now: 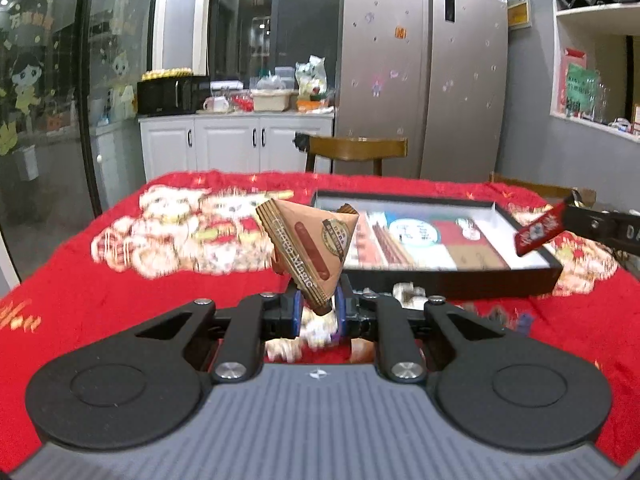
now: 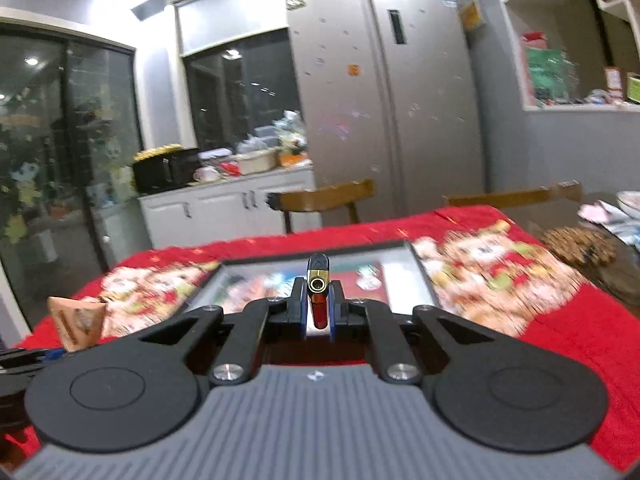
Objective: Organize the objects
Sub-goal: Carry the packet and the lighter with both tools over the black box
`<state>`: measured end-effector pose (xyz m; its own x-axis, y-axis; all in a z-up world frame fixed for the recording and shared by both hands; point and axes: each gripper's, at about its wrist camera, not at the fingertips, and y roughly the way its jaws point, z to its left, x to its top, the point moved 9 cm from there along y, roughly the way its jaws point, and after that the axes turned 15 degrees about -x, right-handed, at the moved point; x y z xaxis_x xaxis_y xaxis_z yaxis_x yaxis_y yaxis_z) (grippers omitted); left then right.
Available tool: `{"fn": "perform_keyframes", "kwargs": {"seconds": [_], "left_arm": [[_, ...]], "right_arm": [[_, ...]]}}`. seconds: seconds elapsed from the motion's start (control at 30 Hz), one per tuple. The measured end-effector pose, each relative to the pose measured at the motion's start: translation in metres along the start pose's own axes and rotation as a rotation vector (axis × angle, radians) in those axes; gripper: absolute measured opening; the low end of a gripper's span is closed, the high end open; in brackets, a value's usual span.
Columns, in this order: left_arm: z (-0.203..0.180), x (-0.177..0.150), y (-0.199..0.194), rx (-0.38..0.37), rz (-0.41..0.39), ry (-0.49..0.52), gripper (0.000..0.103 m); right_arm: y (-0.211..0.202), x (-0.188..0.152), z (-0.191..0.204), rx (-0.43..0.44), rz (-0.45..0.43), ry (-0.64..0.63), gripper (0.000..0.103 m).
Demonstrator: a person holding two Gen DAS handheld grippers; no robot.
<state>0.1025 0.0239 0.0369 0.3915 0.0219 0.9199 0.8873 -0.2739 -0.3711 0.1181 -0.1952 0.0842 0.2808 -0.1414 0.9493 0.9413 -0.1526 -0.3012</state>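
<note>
Now, left gripper (image 1: pixel 318 306): jaws nearly closed, pinching brown triangular packet (image 1: pixel 310 246).
Right gripper (image 2: pixel 319 312): jaws nearly closed, clamping red sachet (image 2: pixel 319 300).

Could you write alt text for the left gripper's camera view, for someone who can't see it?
The left gripper pinches a brown triangular snack packet above a red tablecloth. Behind it lies a black tray of items.

Steel double-door fridge (image 1: pixel 420 80) at back, white cabinets (image 1: pixel 236 144) left of it carrying a black microwave (image 1: pixel 172 94) and clutter, wooden chair (image 1: pixel 356 152) behind red cloth (image 1: pixel 100 280).
</note>
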Motion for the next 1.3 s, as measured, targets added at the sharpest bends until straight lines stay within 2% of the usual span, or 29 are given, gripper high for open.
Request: {"fn": "perform_keyframes", "kwargs": {"seconds": [0.33,0.57,0.7,0.97,1.1,1.3], "left_arm": [[0.011,0.051,0.022,-0.031,-0.022,0.014,0.019],[0.016,0.080,0.065,-0.083,0.013,0.017,0.019],[0.020,0.085,0.097,-0.103,0.048,0.010,0.019],[0.020,0.040,0.148,-0.184,0.161,-0.057,0.019],[0.024,0.019,0.164,-0.187,0.221,-0.057,0.019],[0.036,0.006,0.176,-0.205,0.274,-0.075,0.019]], "right_arm": [[0.028,0.051,0.044,0.121,-0.026,-0.008,0.011],[0.070,0.060,0.057,0.160,0.037,0.015,0.012],[0.096,0.057,0.058,0.162,0.072,0.042,0.012],[0.139,0.015,0.052,0.203,0.218,0.115,0.012],[0.149,-0.010,0.052,0.222,0.307,0.125,0.012],[0.159,-0.032,0.050,0.218,0.398,0.126,0.012]]}}
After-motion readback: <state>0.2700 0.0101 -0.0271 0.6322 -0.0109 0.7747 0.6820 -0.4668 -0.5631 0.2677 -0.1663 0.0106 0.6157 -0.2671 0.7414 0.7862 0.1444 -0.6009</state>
